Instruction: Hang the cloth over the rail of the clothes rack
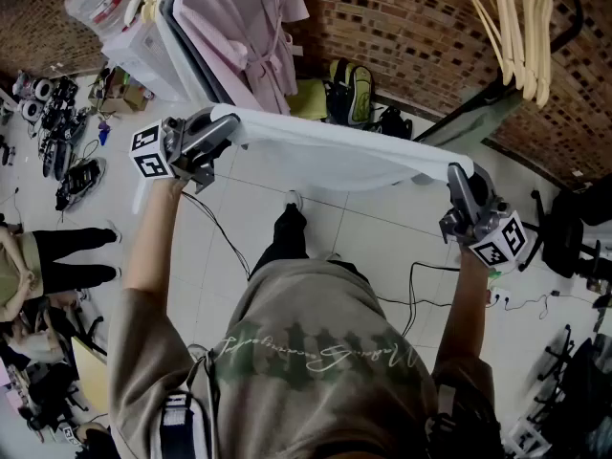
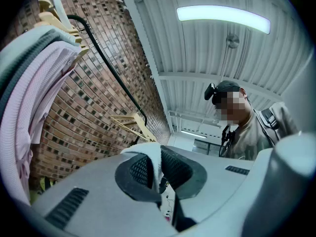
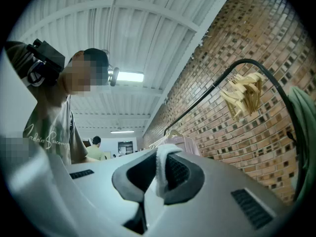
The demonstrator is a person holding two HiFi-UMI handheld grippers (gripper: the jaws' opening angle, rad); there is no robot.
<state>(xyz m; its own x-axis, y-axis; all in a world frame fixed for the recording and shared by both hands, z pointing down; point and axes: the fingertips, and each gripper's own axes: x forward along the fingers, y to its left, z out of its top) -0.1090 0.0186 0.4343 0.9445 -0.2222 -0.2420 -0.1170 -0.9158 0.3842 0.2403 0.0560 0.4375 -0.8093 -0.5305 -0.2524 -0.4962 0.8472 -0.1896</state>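
We hold the white cloth [image 1: 325, 156] stretched across mid-frame, its upper edge taut between both grippers. The left gripper [image 1: 222, 130] pinches its left corner and the right gripper [image 1: 459, 185] its right corner. Open tiled floor [image 1: 382, 237] lies below, and wooden hangers [image 1: 521, 27] dangle at the upper right.

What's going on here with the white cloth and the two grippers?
A person holds a two-jaw gripper in each hand. The left gripper and the right gripper are each shut on one end of a white cloth, which is stretched between them in front of the person. The clothes rack's black rail, with pink garments and wooden hangers on it, is just ahead. The cloth is not over the rail yet.
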